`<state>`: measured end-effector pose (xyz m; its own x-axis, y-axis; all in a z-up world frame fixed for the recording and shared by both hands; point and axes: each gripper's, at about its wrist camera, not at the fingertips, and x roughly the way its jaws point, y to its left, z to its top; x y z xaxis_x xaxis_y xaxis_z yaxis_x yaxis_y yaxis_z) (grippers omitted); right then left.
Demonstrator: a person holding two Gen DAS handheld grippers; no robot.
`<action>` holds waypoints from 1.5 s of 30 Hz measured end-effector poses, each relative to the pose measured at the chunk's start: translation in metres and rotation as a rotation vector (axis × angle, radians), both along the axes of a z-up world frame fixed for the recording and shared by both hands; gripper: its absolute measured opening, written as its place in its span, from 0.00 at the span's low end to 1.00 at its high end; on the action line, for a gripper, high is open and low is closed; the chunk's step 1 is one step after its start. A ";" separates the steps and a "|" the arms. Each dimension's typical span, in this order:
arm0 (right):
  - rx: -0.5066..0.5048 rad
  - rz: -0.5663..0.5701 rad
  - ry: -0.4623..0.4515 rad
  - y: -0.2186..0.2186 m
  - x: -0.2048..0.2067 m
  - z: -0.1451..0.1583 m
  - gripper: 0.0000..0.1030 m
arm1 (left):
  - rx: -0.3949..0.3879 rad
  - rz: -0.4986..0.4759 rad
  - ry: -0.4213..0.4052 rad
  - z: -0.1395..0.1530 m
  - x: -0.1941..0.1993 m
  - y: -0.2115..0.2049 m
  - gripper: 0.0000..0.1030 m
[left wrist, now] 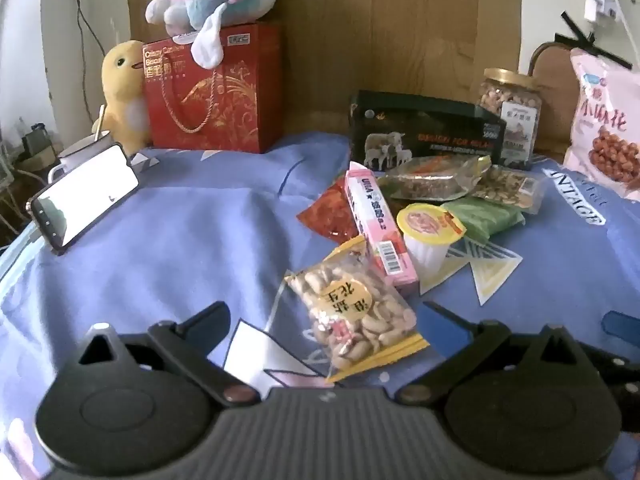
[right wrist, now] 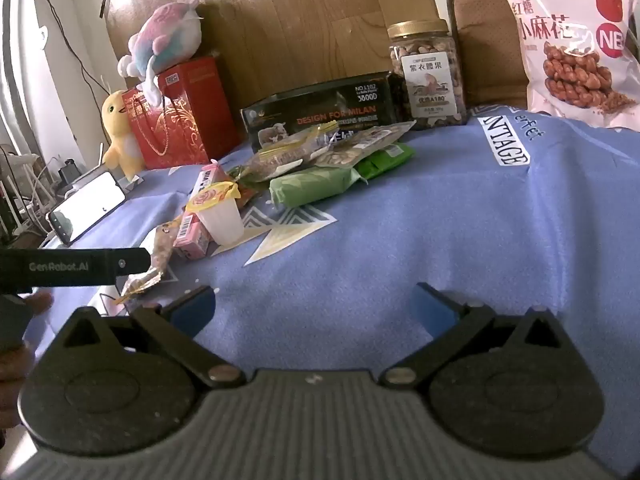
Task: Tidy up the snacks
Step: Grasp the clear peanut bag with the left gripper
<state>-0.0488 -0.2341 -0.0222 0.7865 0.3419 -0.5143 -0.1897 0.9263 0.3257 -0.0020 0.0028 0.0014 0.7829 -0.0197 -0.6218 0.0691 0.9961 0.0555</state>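
Observation:
Snacks lie in a loose pile on a blue cloth [left wrist: 192, 240]. In the left wrist view my left gripper [left wrist: 326, 318] is open, its jaws standing either side of a clear peanut bag [left wrist: 354, 312] with a yellow edge. Behind it lie a pink carton [left wrist: 378, 228], a jelly cup [left wrist: 428, 232], a red packet [left wrist: 332, 212] and green packs [left wrist: 486, 218]. My right gripper [right wrist: 314, 306] is open and empty over bare cloth [right wrist: 440, 216]. The jelly cup [right wrist: 220, 212] and green pack [right wrist: 312, 186] lie ahead to its left.
A dark box [right wrist: 320, 114], a nut jar [right wrist: 428, 76] and a big pink snack bag [right wrist: 572, 40] stand at the back. A red gift bag [left wrist: 212, 88] with plush toys and a propped phone [left wrist: 86, 196] are at left. The left gripper's body [right wrist: 76, 266] juts in.

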 end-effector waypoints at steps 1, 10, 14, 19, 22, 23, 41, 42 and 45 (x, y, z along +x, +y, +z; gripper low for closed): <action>0.000 0.000 0.000 0.000 0.001 0.000 1.00 | -0.008 -0.002 -0.014 0.001 -0.001 0.003 1.00; -0.012 0.053 -0.019 0.004 0.009 0.003 0.80 | -0.147 0.039 -0.100 0.002 -0.004 0.077 0.90; -0.016 0.124 -0.039 0.010 0.019 0.014 0.57 | -0.202 0.018 -0.081 0.005 -0.003 0.095 0.76; -0.013 0.275 -0.029 0.040 0.031 0.022 0.43 | -0.333 -0.099 -0.006 0.000 0.003 0.103 0.57; -0.015 0.379 -0.001 0.063 0.038 0.018 0.43 | -0.386 -0.141 0.027 -0.004 0.011 0.101 0.55; -0.021 0.393 0.008 0.068 0.041 0.018 0.44 | -0.397 -0.148 0.034 -0.005 0.012 0.102 0.55; -0.016 0.219 -0.003 0.011 0.059 0.037 0.17 | -0.469 -0.358 0.149 -0.005 0.048 0.059 0.58; -0.013 0.249 -0.002 0.012 0.055 0.037 0.21 | -0.464 -0.351 0.140 -0.003 0.045 0.062 0.59; -0.013 0.420 0.020 0.025 0.042 0.033 0.49 | -0.413 -0.301 0.100 0.005 0.047 0.068 0.63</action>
